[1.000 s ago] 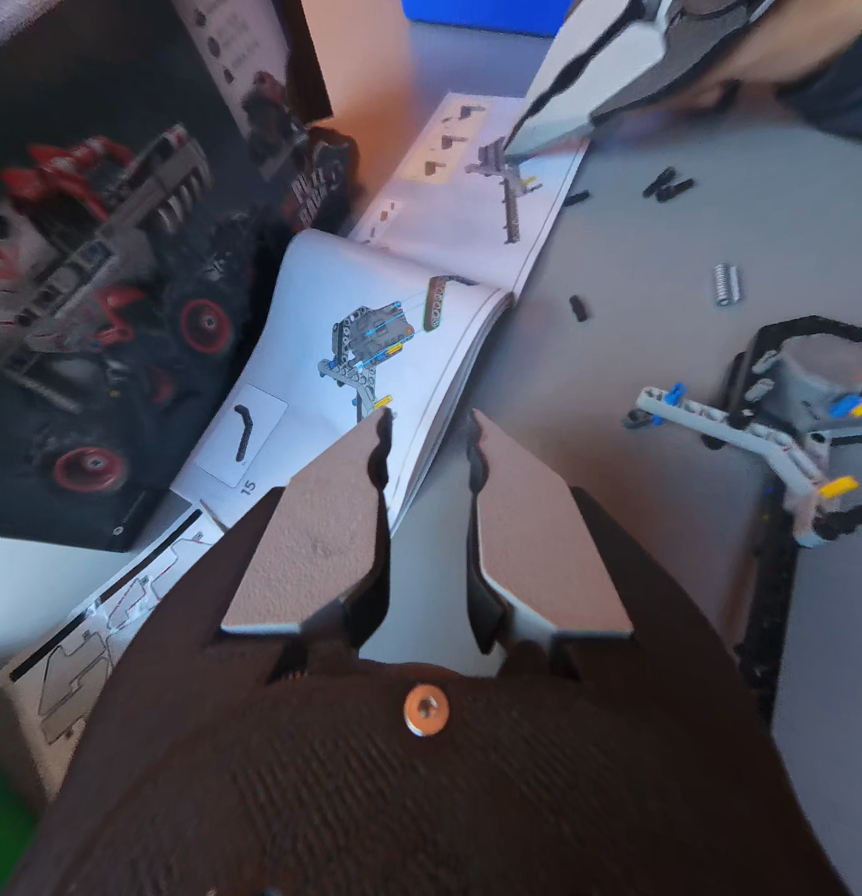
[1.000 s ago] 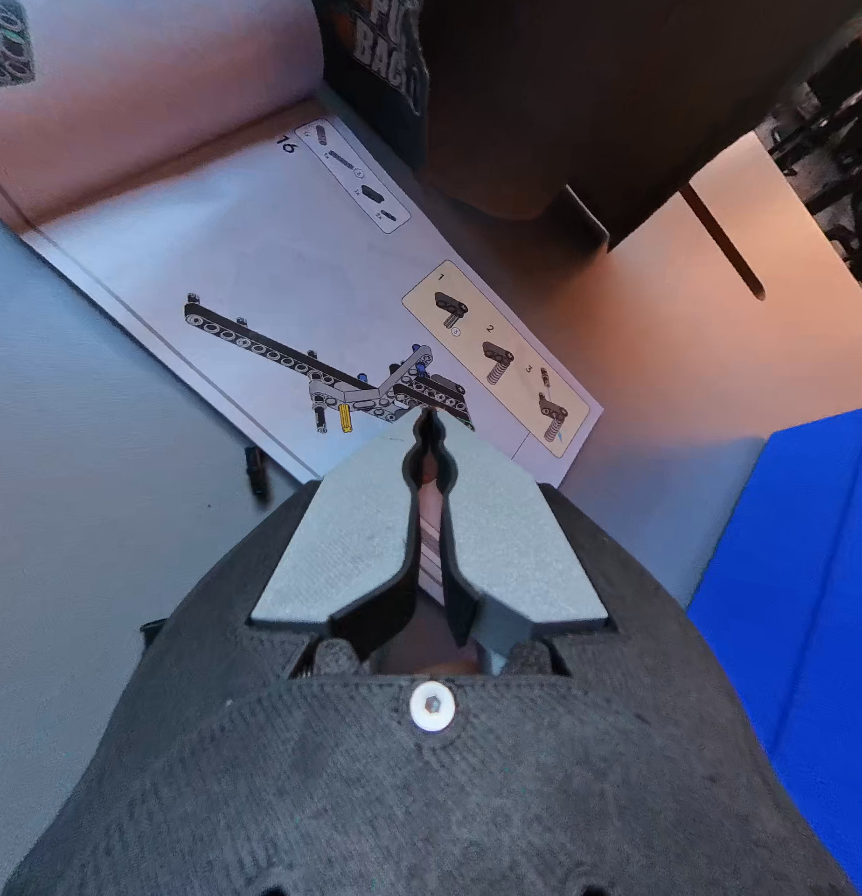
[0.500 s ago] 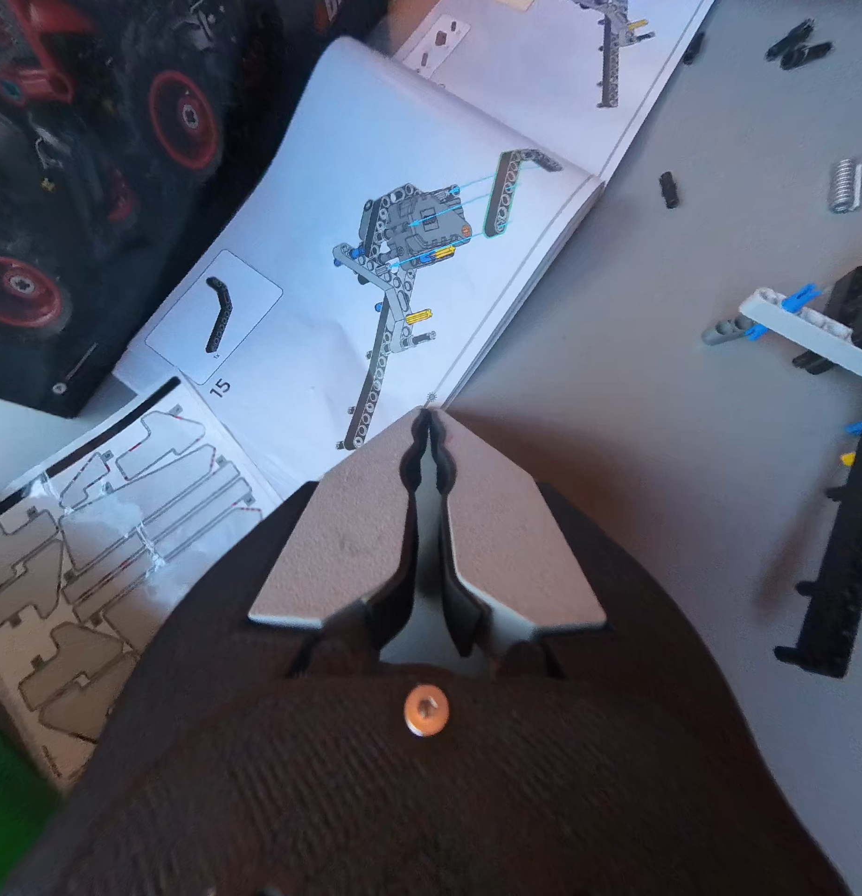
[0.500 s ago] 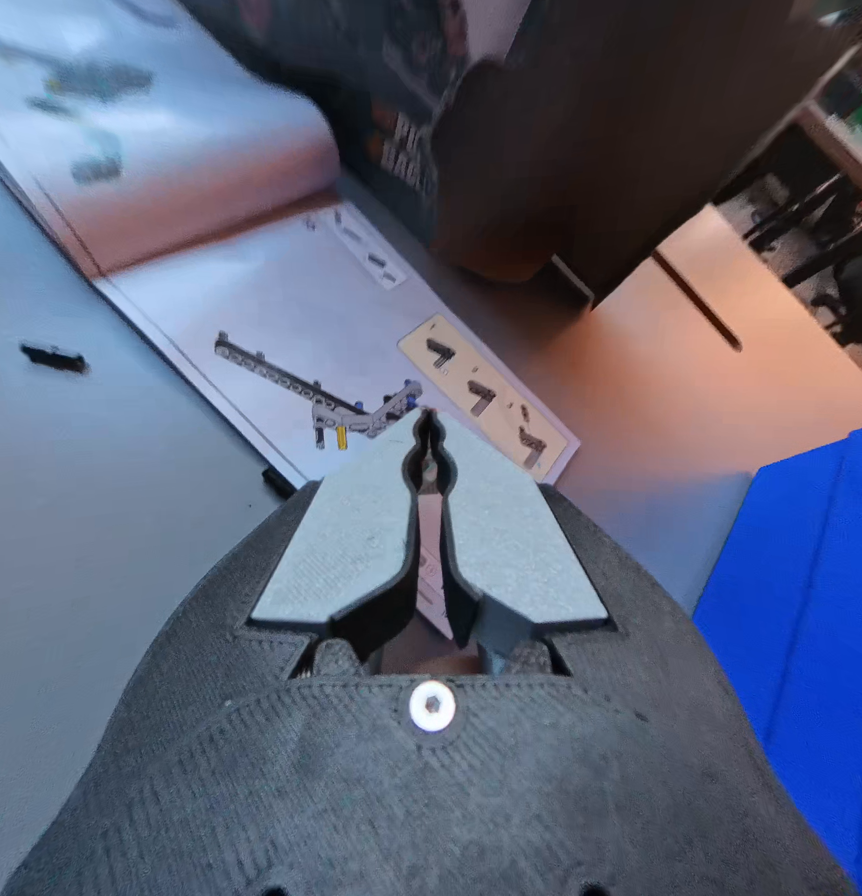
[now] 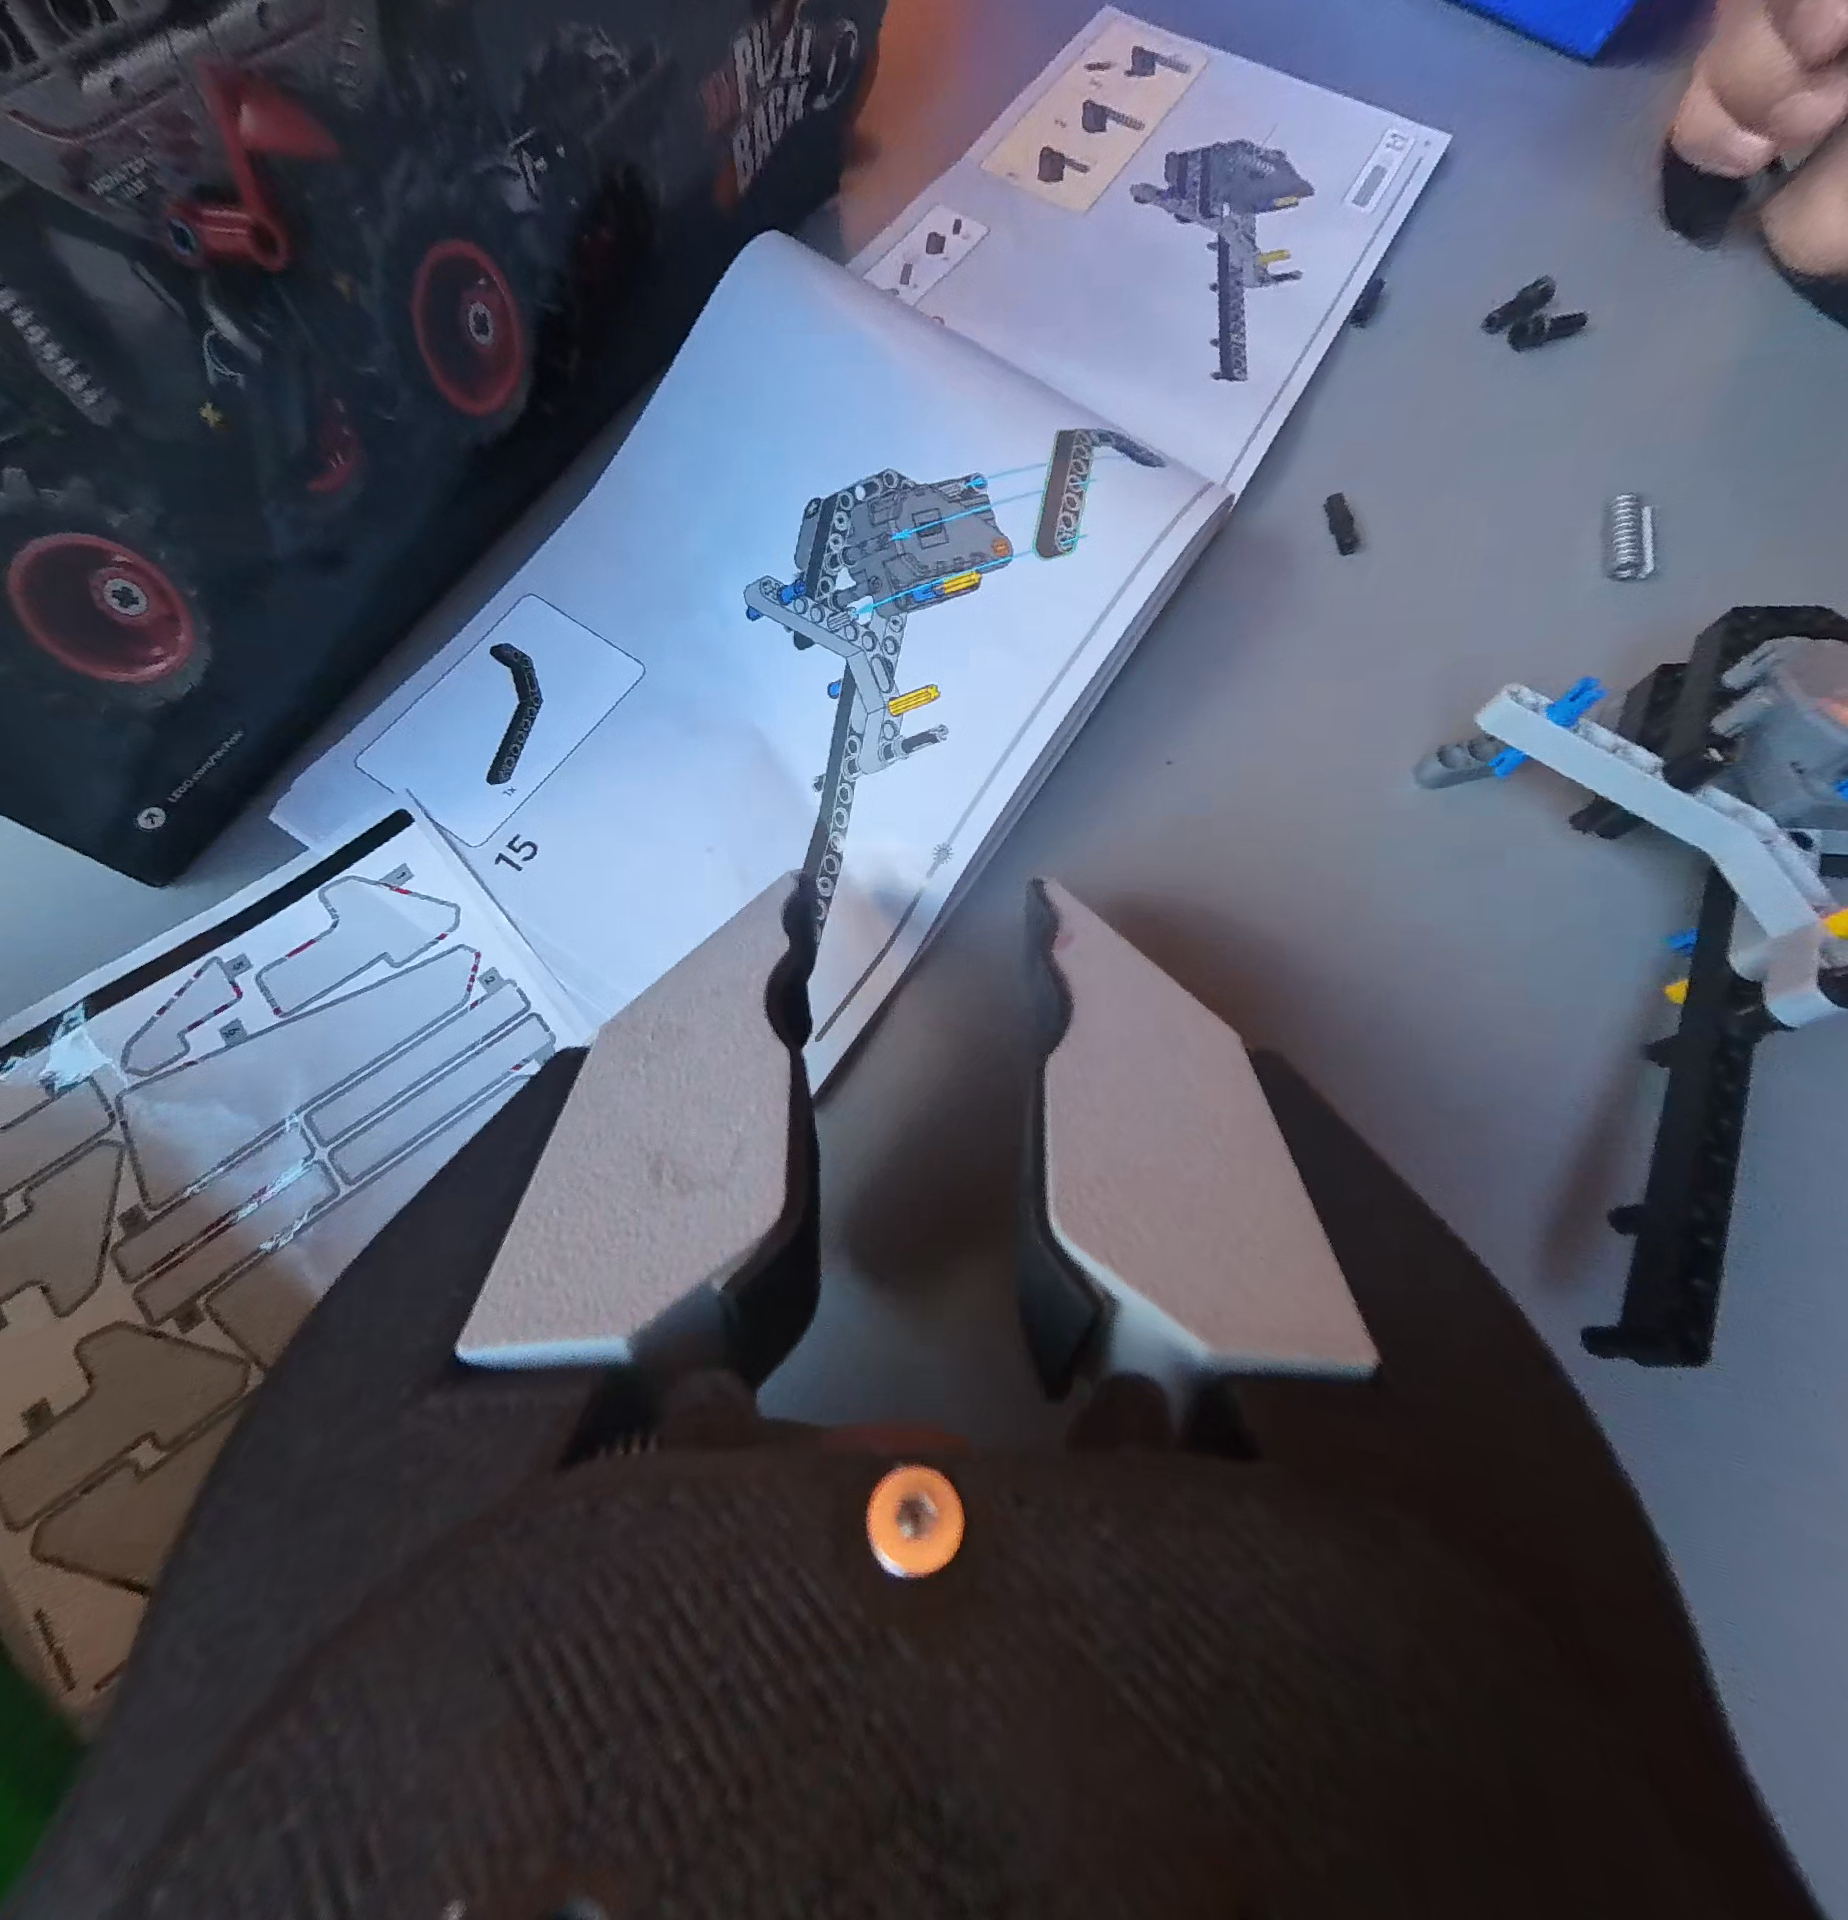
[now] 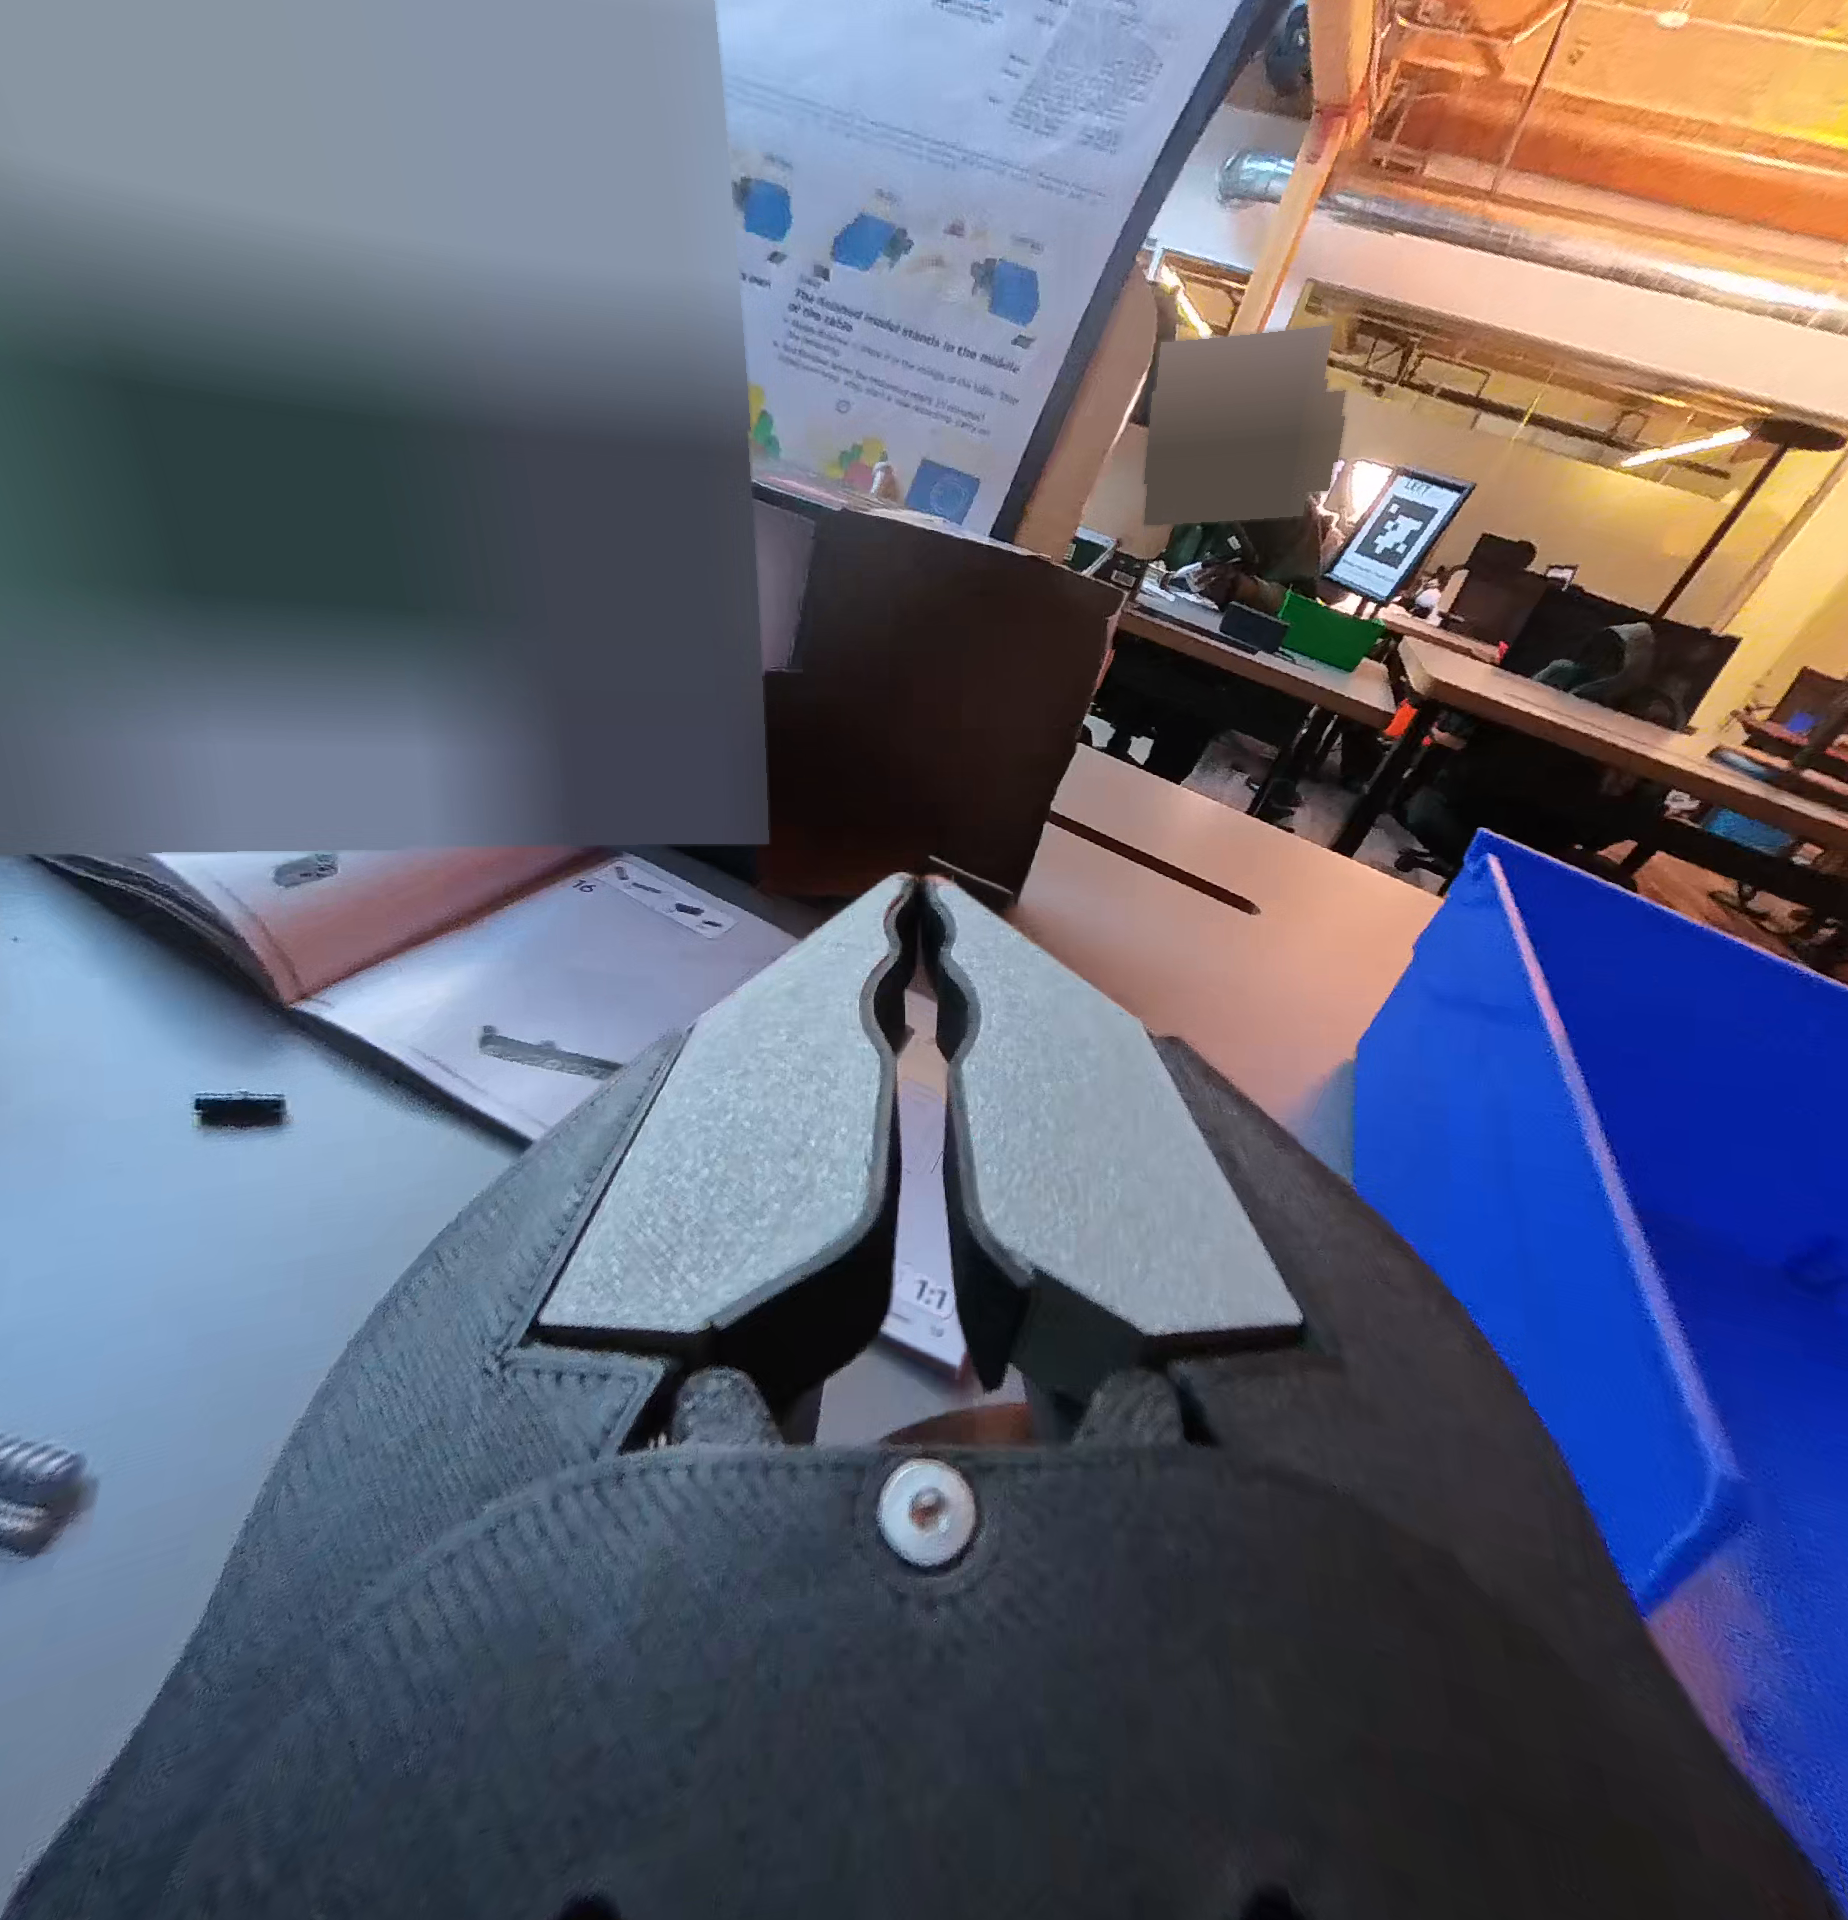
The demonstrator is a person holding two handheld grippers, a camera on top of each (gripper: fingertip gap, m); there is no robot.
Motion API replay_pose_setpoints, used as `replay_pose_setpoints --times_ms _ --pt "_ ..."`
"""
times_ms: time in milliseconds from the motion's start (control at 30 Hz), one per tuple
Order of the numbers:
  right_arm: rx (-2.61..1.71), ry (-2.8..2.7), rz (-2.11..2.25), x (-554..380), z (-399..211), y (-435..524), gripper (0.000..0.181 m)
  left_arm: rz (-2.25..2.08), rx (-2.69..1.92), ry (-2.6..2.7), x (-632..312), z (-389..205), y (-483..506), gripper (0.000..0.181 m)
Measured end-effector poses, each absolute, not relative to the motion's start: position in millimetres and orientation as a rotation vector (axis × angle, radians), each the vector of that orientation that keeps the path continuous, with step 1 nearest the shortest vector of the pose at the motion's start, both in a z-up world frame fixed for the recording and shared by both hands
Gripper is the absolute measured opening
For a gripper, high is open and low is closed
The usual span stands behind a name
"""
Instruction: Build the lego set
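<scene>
The open instruction booklet (image 5: 795,520) lies on the grey table, its near corner just under my left gripper (image 5: 915,914), which is open and empty. The half-built model (image 5: 1730,831), a grey motor block with a white bent beam and a long black beam, lies at the right. Small black pins (image 5: 1528,317), another black pin (image 5: 1341,520) and a metal spring (image 5: 1629,535) lie near the booklet. My right gripper (image 6: 918,894) is shut with nothing seen in it, raised over the booklet (image 6: 546,966). A black pin (image 6: 236,1109) and the spring (image 6: 11,1486) lie to its left.
The dark set box (image 5: 276,364) stands behind the booklet. A sticker sheet (image 5: 172,1143) lies at the left. A blue bin (image 6: 1626,1247) stands at the right of the right gripper. A hand (image 5: 1772,114) shows at the top right. Other tables and seated people are far behind. Spacing between my two grippers at the tips: around 30 cm. From either gripper's tips it is about 15 cm to the black pin (image 5: 1341,520). The right camera catches it too, in the right wrist view (image 6: 235,1114).
My left gripper closed at the booklet's corner, then opened again and drew back. My right gripper stayed shut and tilted up from the page toward the room.
</scene>
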State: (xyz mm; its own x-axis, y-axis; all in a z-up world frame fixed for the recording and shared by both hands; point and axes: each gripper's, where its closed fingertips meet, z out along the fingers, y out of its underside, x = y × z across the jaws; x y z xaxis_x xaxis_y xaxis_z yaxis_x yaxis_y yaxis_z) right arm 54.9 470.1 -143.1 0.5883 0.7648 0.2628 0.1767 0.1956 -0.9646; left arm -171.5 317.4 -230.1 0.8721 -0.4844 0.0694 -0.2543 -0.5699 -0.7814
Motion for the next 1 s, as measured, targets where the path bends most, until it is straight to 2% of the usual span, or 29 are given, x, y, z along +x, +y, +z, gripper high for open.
replay_pose_setpoints --times_ms 567,1000 --pt "-1.365 -0.983 0.439 56 -153 464 0.0 -0.205 -2.124 0.553 -171 -221 322 0.035" --pt "-1.132 -1.222 0.736 2 -147 440 0.0 -0.401 -2.139 0.608 -160 -223 314 0.043"
